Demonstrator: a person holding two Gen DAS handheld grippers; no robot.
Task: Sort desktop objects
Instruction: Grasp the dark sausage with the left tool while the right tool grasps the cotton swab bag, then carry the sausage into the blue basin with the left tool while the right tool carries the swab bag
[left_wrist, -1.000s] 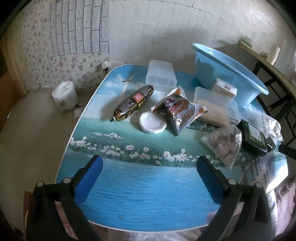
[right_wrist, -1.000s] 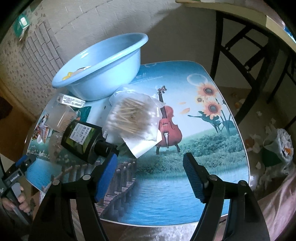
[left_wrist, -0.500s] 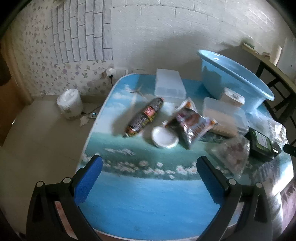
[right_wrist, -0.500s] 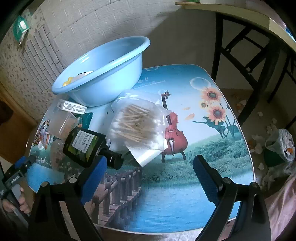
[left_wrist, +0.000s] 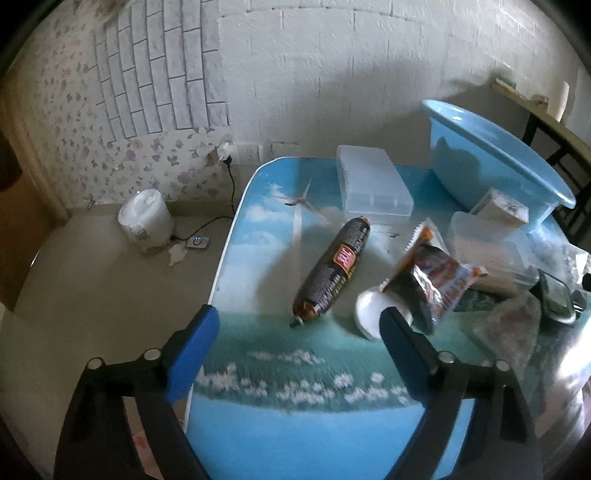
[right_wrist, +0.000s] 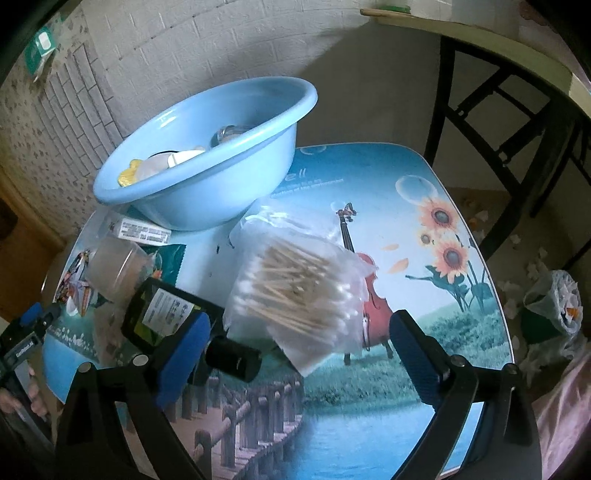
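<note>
A dark sausage (left_wrist: 332, 273), a brown snack packet (left_wrist: 432, 273) and a white lid (left_wrist: 369, 312) lie on the picture-printed table (left_wrist: 258, 229). My left gripper (left_wrist: 297, 321) hovers in front of them. Its jaws are closing, and only the sausage's near tip shows between them, untouched. A bag of cotton swabs (right_wrist: 295, 291) and a dark bottle (right_wrist: 166, 314) lie just ahead of my right gripper (right_wrist: 299, 325). Its jaws are opening and its pads press on nothing. The blue basin (right_wrist: 207, 162) holds several small items.
A clear lidded box (left_wrist: 373, 188), a clear tub (left_wrist: 487, 243) and a small carton (left_wrist: 502, 208) stand near the basin (left_wrist: 491, 173). A rice cooker (left_wrist: 146, 221) sits on the floor at the left. At the right are a black-framed table (right_wrist: 498, 110) and a rubbish bag (right_wrist: 554, 310).
The left gripper swung left, so the objects slid right in its view, and its jaws narrowed. The right gripper's jaws widened and it crept closer to the bottle and swab bag.
</note>
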